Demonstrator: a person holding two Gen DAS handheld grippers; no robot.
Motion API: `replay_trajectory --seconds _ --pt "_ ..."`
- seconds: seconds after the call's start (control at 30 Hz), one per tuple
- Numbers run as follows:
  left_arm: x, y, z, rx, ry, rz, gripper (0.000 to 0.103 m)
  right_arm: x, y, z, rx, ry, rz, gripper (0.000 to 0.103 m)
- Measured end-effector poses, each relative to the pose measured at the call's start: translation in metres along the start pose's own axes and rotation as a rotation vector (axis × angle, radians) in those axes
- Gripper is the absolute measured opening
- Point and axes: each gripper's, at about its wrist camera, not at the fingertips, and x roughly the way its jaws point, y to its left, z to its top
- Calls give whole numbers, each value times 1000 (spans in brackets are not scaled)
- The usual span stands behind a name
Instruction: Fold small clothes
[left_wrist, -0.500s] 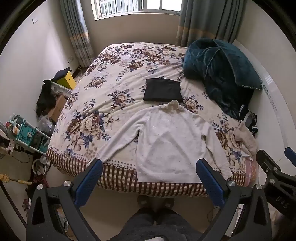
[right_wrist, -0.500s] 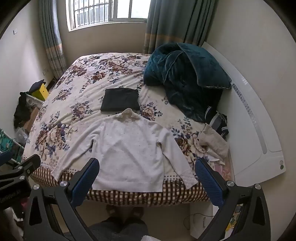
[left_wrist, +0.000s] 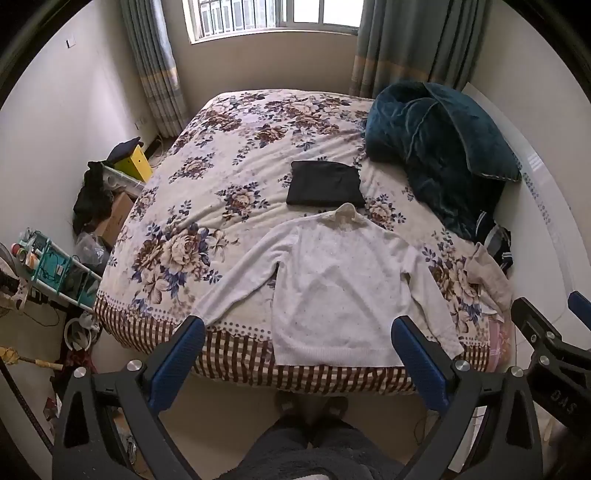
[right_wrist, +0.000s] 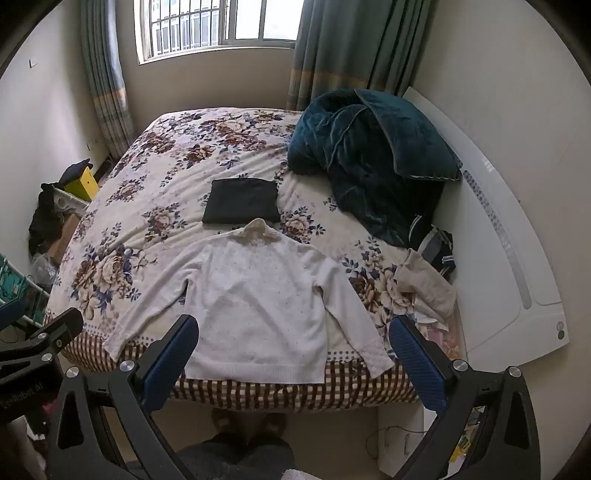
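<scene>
Left wrist view cuts off the room's edges in a dark fisheye rim, and the right tool shows there only as a black bracket with a blue pad at the right border. What fills the cluttered teal rack on the floor is too small to make out, as are the items beside the cardboard box.

Both tools hang above the near edge of the bed, jaws spread wide with nothing between them: the left tool and, in its own view, the right tool.

A white sweater lies flat on the flowered bedspread, sleeves angled outward, collar pointing away toward the window, hem draped just over the checked border. Its right cuff hangs past the edge. A folded black garment lies just beyond the collar. A rumpled teal blanket fills the far right corner, and a beige garment lies crumpled near the headboard, partly over striped dark cloth.
</scene>
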Motion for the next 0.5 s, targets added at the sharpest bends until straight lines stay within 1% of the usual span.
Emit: replay_trajectory --seconds 0.03,0.27,0.5 --pt "-2 -5 6 4 -1 0 103 -1 -1 0 0 0 0 103" --pt "-13 -11 21 2 -5 -4 103 -5 -1 -1 -1 -3 -2 103" --pt "-22 -13 24 7 -17 -8 103 -9 -4 -1 -2 -6 -3 103"
